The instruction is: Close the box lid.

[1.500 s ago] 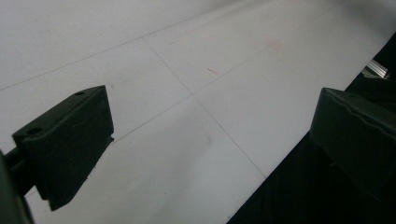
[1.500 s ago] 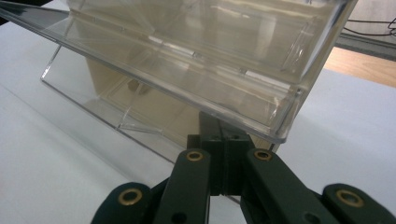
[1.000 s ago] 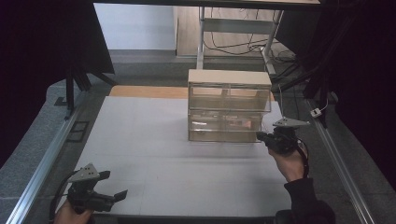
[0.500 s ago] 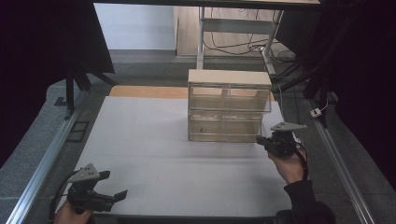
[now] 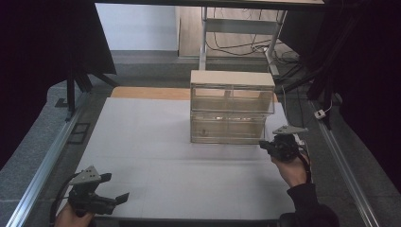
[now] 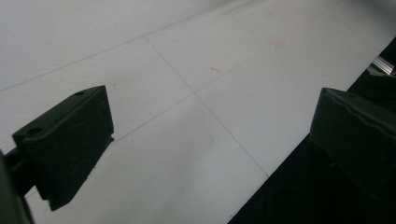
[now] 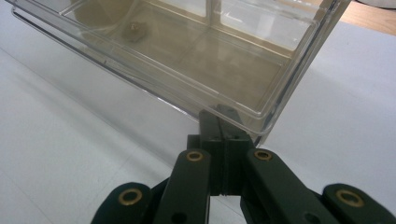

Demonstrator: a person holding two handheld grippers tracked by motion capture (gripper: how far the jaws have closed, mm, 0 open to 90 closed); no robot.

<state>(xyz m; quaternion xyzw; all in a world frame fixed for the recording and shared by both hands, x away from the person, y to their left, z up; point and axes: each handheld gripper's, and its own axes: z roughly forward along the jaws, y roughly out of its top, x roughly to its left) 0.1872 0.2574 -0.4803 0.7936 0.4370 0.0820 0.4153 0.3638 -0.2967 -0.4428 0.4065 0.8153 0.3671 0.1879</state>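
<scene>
My left claw [image 5: 106,196] waits idle at the white surface's [image 5: 156,142] near-left corner, jaws spread and empty. Right of centre stands the clear drawer cabinet [image 5: 231,106]; my right claw [image 7: 223,140], pressed closed, meets its bottom drawer [image 7: 187,60], seemingly pushing it.

From my seat, the clear drawer cabinet [image 5: 232,108] stands a little toward one o'clock from the middle of the white table [image 5: 156,142]. My right gripper [image 5: 265,146] sits at its five o'clock corner, jaws pointing nine o'clock. My left gripper [image 5: 120,198] rests near the table's seven o'clock corner, well apart.
</scene>
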